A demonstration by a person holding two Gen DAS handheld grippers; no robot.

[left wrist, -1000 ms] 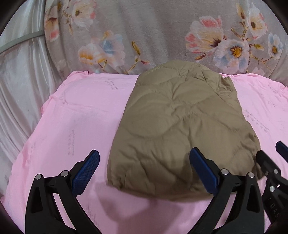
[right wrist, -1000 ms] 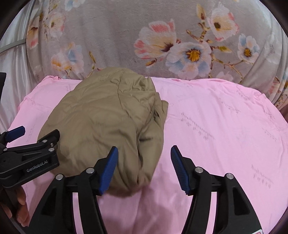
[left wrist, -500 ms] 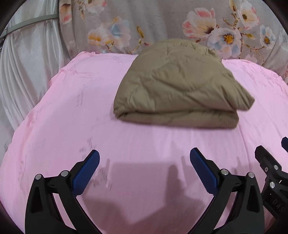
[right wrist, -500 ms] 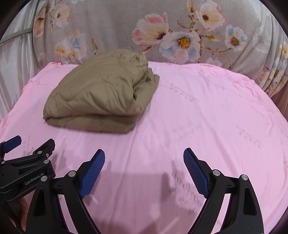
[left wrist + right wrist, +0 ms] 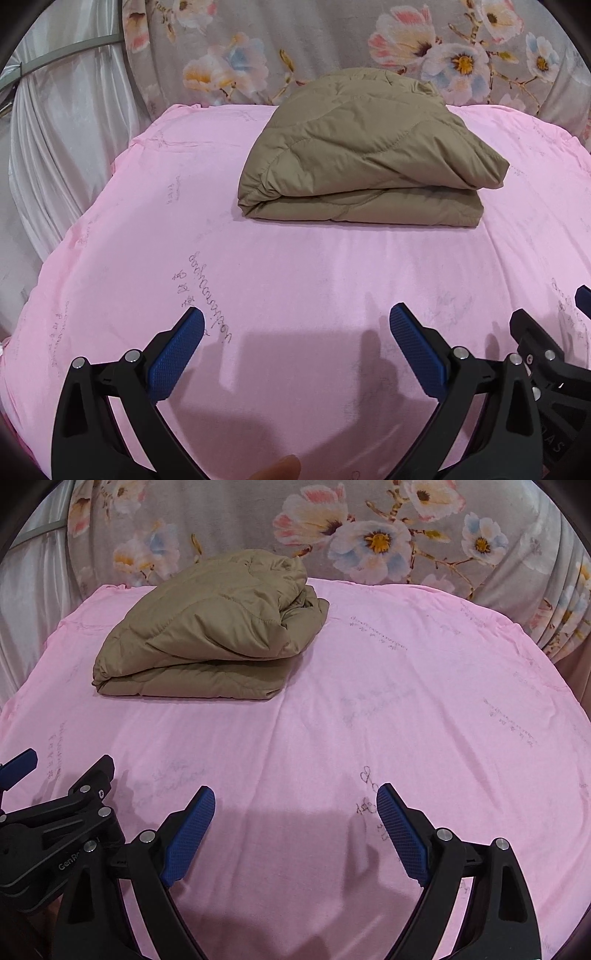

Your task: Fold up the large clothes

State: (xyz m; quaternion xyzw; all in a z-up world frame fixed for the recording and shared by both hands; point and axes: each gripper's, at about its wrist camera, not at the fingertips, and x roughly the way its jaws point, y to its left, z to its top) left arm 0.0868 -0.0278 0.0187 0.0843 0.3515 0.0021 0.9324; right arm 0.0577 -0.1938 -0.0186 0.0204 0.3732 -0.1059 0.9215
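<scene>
One khaki quilted garment point(image 5: 364, 155) is seen folded into a thick bundle in the upper middle of the left wrist frame, and in the upper left of the right wrist frame point(image 5: 210, 635); it lies on one pink sheet point(image 5: 295, 280) printed with faint script; behind it, along the top of both frames, one grey floral fabric point(image 5: 229, 520) is hung, and one pale curtain point(image 5: 59, 122) is seen at the upper left. Two tongs are counted; the left tongs point(image 5: 295, 347) are spread wide at the bottom of their frame, nothing between the blue pads; the right tongs point(image 5: 295, 823) are likewise spread wide and empty; both are kept well apart from the garment.
</scene>
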